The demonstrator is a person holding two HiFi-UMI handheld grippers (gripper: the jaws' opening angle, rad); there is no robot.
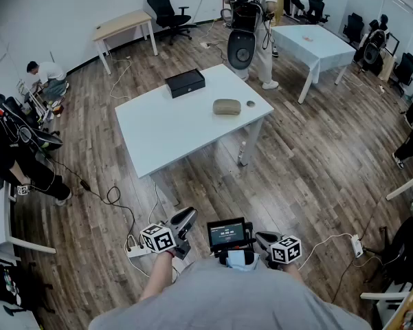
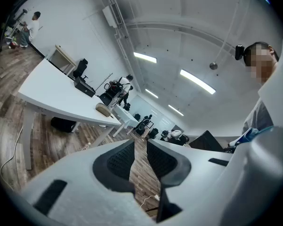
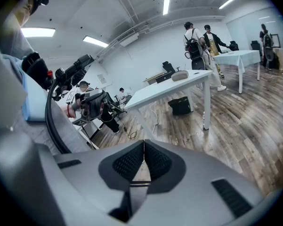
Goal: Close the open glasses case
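An olive-tan oblong glasses case [image 1: 227, 106] lies near the right end of a white table [image 1: 172, 136], far ahead of me. At this distance it reads as a low rounded lump and I cannot tell how its lid stands. It also shows as a small shape in the left gripper view [image 2: 102, 109] and the right gripper view [image 3: 180, 76]. My left gripper [image 1: 184, 218] [image 2: 140, 147] is held close to my body, narrowly open and empty. Beside it the right gripper [image 1: 263, 238] [image 3: 144, 147] is shut on nothing.
A black box [image 1: 185, 82] and a small round object [image 1: 251, 104] share the table. A person with a backpack [image 1: 251, 19] stands behind it, by a second white table [image 1: 309, 43]. A power strip with cables [image 1: 134, 249] and a bottle [image 1: 242, 153] are on the floor.
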